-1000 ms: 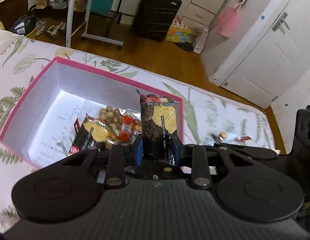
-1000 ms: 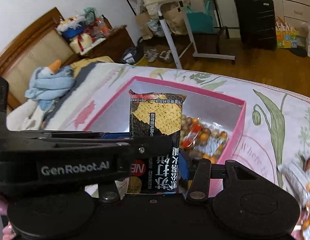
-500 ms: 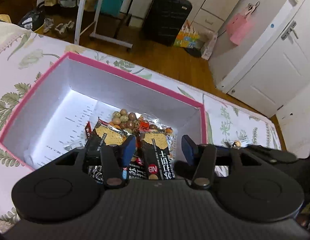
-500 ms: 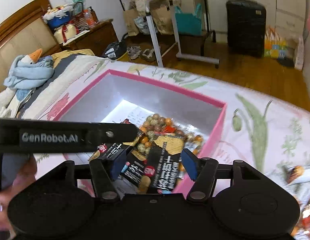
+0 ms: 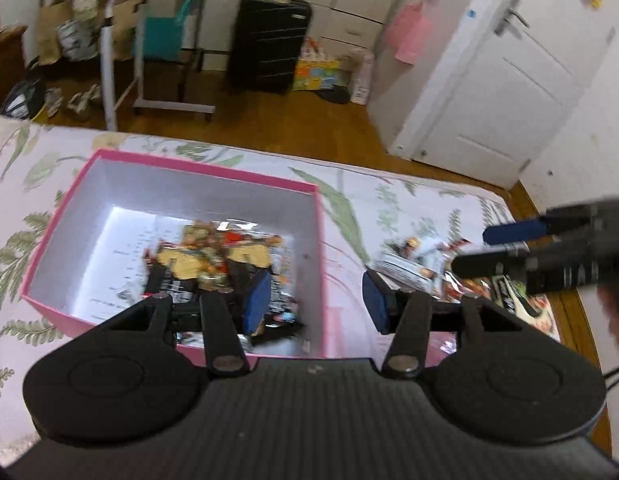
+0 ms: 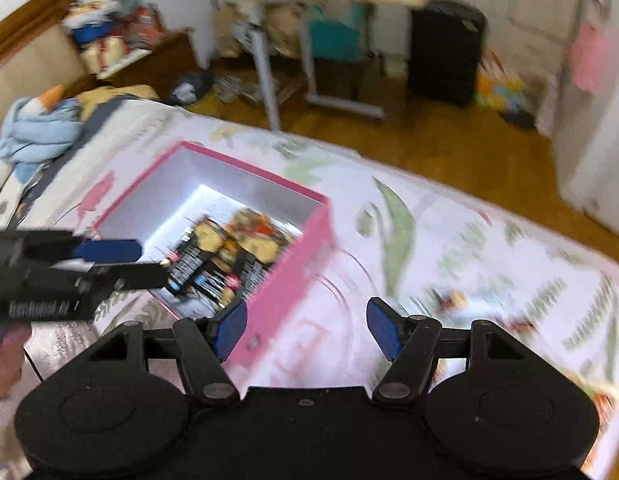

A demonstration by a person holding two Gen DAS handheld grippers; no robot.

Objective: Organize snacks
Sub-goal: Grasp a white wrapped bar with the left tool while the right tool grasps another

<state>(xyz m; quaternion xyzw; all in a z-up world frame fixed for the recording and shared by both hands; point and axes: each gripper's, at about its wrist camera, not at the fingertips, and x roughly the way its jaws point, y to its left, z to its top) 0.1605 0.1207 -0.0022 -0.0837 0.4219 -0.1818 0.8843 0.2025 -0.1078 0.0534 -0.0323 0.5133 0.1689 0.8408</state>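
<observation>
A pink box (image 5: pixel 320 240) with a white inside sits on the flowered bed cover. It holds black-and-yellow cracker packs (image 5: pixel 213 268) and a nut snack bag. My left gripper (image 5: pixel 315 300) is open and empty above the box's right front corner. My right gripper (image 6: pixel 305 326) is open and empty, to the right of the box (image 6: pixel 309 240), over the cover. A heap of loose snack packs (image 5: pixel 421 260) lies on the cover to the right of the box. The right gripper's fingers (image 5: pixel 509 232) show above that heap in the left wrist view.
The bed edge runs along the far side, with wooden floor beyond. A rolling side table (image 5: pixel 157 40), a black suitcase (image 5: pixel 269 48) and a white door (image 5: pixel 509 80) stand across the room. A blue stuffed toy (image 6: pixel 37 128) lies at the bed's head.
Both grippers let go of the cracker packs, which now lie in the box. Both have opened wide, lifted and swung to the right, away from the box. The current frames are motion-blurred.
</observation>
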